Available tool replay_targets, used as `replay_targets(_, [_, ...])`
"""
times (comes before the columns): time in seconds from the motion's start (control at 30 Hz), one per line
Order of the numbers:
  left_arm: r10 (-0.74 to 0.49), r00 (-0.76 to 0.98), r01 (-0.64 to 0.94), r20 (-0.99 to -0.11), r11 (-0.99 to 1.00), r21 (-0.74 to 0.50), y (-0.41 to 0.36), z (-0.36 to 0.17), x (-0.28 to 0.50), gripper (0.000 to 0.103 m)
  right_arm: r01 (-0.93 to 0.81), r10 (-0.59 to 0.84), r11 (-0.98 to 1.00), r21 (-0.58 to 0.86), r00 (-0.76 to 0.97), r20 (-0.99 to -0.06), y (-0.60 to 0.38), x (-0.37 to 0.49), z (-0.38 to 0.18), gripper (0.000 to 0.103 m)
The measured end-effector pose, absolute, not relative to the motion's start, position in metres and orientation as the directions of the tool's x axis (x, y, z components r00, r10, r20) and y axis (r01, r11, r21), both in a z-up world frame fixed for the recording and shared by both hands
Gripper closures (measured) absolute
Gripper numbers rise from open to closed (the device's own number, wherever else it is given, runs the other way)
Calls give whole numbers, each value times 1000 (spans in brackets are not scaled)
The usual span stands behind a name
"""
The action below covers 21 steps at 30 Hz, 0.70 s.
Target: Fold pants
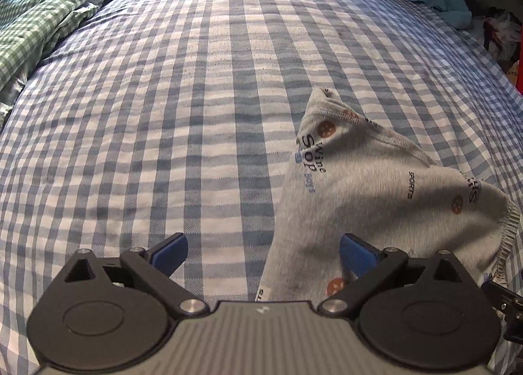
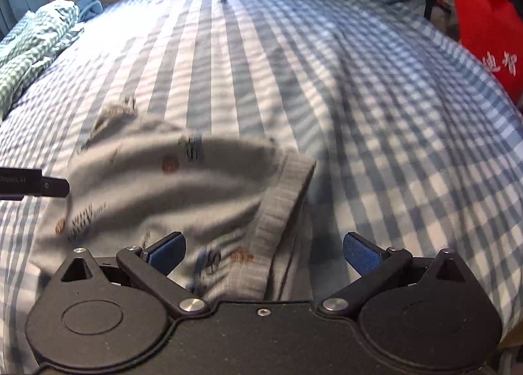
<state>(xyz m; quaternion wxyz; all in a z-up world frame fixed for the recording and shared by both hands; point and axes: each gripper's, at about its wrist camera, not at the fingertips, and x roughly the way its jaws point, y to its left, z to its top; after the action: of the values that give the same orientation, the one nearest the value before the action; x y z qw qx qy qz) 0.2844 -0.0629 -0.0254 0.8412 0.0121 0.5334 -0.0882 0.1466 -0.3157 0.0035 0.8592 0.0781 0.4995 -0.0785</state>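
Grey printed pants (image 1: 376,198) crumpled on checked bedsheet (image 1: 163,113); left hand-held gripper (image 1: 263,252), right hand-held gripper (image 2: 264,252) both spread, gripping nothing

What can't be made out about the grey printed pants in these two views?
- Grey printed pants, left wrist view: the near end is hidden behind the open left gripper.
- Right wrist view: the pants are motion-blurred, so the print is unreadable; the open right gripper hides the near edge.
- Neither view shows the whole garment on the blue checked bedsheet.
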Motion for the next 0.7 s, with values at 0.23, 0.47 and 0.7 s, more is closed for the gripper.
replay_targets(0.23, [-72,361,176,-930,984,-8,-71,-38,270,1,260,-46,962,78,437,-898,-334,125,-11,1])
replay_targets(0.47, [-52,345,172,-937,985,9,-66,-30,261,0,228,-38,970,81,472,-881,-330,117,3,1])
replay_targets(0.7, [-52,340,158,-939,987,3,-61,-27,255,0,213,-61,975,64,534,-843,-330,129,15,1])
